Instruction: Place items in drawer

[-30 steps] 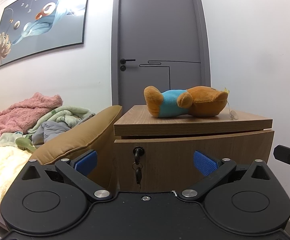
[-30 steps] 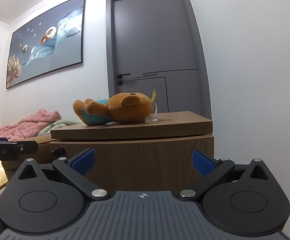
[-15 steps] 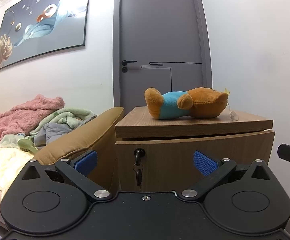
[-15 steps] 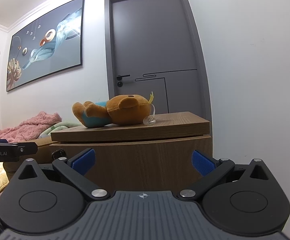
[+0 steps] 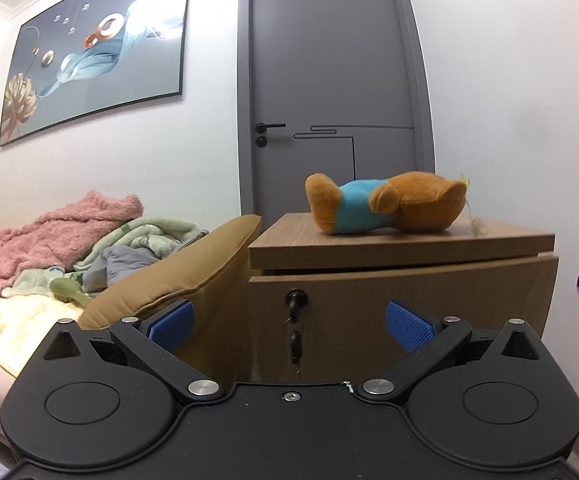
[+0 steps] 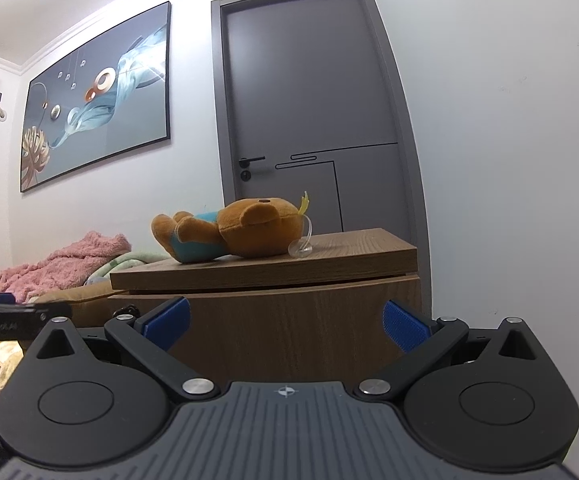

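A brown plush bear (image 5: 385,208) in a blue shirt lay on its side on top of a wooden nightstand (image 5: 401,240), a clear suction cup (image 6: 300,247) on a loop beside its head. The drawer front (image 5: 401,296) below the top was closed, with a key (image 5: 296,344) hanging from its lock. The left gripper (image 5: 289,322) and the right gripper (image 6: 285,322) both hovered short of the drawer front, blue pads spread wide apart and holding nothing. Open air lay between the grippers and the nightstand; a tan cushioned armrest (image 5: 177,276) pressed against its left side and a white wall stood to its right. Only the left wrist view showed the key clearly, and the heaped blankets (image 5: 57,236); only the right wrist view showed the suction cup clearly.
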Demonstrator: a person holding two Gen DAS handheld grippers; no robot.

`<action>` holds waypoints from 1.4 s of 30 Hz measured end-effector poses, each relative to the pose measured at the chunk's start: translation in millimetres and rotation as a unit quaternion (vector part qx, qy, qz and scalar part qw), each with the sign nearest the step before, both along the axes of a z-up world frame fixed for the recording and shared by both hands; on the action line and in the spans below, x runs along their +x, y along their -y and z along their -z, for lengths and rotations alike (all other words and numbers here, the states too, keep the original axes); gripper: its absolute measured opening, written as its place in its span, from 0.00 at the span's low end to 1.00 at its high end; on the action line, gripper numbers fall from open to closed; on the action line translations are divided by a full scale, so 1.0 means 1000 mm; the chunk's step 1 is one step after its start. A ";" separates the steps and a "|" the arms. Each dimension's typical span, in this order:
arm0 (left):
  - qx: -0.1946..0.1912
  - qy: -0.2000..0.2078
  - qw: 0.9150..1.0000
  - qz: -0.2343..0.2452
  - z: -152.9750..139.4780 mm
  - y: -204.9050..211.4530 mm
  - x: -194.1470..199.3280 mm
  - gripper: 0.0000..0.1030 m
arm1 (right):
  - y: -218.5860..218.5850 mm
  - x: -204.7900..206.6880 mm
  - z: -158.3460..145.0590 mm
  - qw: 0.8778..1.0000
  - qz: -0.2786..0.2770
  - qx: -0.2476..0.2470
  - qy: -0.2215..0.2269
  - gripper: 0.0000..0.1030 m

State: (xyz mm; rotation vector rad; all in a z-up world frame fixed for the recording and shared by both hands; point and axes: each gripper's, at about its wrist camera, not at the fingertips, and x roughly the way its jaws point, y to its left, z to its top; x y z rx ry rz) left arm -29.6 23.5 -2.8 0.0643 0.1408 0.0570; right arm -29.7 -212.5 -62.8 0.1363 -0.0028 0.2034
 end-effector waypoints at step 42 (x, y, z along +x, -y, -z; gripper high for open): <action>-0.005 -0.001 0.999 0.053 0.020 -0.004 0.031 0.99 | -0.005 0.004 0.003 1.000 0.009 -0.021 0.012 1.00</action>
